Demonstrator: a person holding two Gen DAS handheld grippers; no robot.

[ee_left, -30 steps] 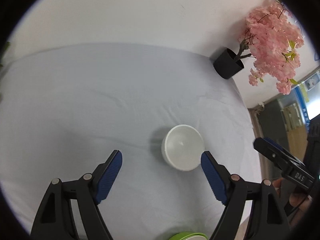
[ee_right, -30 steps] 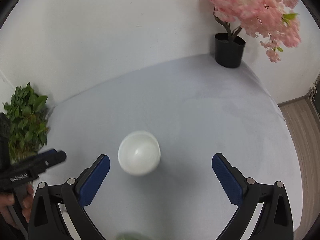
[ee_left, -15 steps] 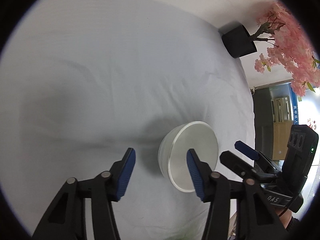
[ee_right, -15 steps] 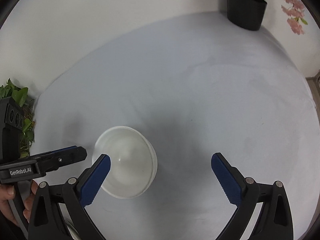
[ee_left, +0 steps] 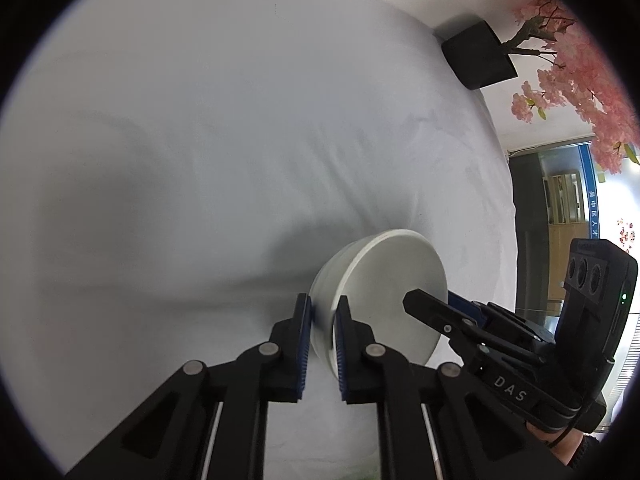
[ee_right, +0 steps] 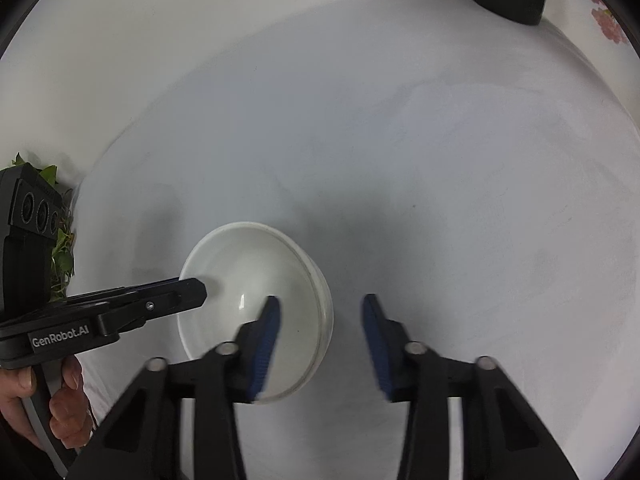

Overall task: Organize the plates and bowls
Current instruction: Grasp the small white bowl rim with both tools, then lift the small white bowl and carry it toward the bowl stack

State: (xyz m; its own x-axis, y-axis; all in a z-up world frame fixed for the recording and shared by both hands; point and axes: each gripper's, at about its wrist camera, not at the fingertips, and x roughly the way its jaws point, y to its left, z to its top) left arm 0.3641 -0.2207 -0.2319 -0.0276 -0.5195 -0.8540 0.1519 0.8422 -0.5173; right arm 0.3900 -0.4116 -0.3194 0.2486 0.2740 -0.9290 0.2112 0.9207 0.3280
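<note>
Having just been closing both sets of jaws after dropping from higher up toward the white bowl (ee_left: pixel 384 292), which is sitting mid-way across the cloth-covered counter (ee_left: pixel 200 140). Pinching the bowl's near wall with the left gripper (ee_left: pixel 323 312), pads drawn almost together, one inside the rim and one outside. Straddling the opposite rim with the right gripper (ee_right: pixel 320 304), blurred in mid-closing, with a gap showing between pads and wall, so not yet gripping.

Judging from this: passing from approach into a two-sided grasp, getting ready to carry the bowl off for stacking; seeing no plates here.

Looking glazed and smooth, round and thin-lipped, so likely sliding easily against the ribbed blue pads. Looking soft and faintly creased across the pale cloth. Standing at the far corner: a matte black pot (ee_left: pixel 478 56) bearing pink blossom (ee_left: pixel 580 92).
</note>
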